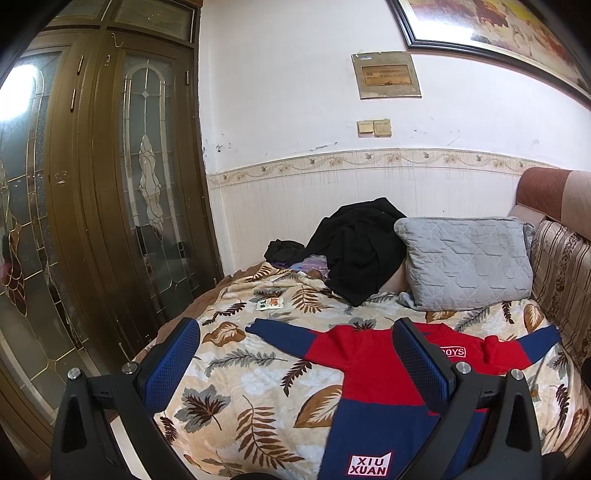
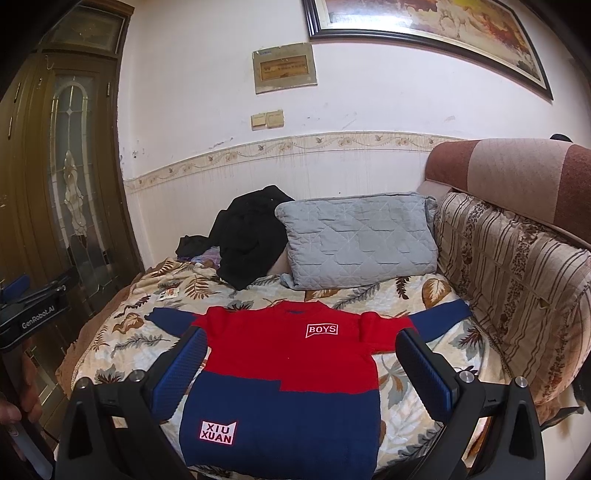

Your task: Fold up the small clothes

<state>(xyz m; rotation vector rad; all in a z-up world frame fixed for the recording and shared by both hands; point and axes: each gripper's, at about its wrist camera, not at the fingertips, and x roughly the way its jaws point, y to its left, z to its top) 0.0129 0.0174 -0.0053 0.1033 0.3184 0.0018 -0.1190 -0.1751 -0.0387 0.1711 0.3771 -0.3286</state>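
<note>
Both jaws wide and empty, my left gripper (image 1: 297, 363) and right gripper (image 2: 301, 373) hover over the sweater (image 2: 288, 373) spread flat near the bed's (image 2: 417, 295) front edge; I should pinch each sleeve (image 2: 171, 320) cuff first

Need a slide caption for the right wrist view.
Open right gripper poised over the flat red-and-navy sweater on the leaf-print bedspread.

A white plastered wall (image 2: 207, 122) with a floral border strip (image 2: 295, 146) fills twelve o'clock, a gilt-framed painting (image 2: 424, 22) hangs at one o'clock, a brown wooden stained-glass wardrobe (image 1: 110, 184) stands at nine, and a striped brown sofa backrest (image 2: 517, 251) runs at three.
</note>
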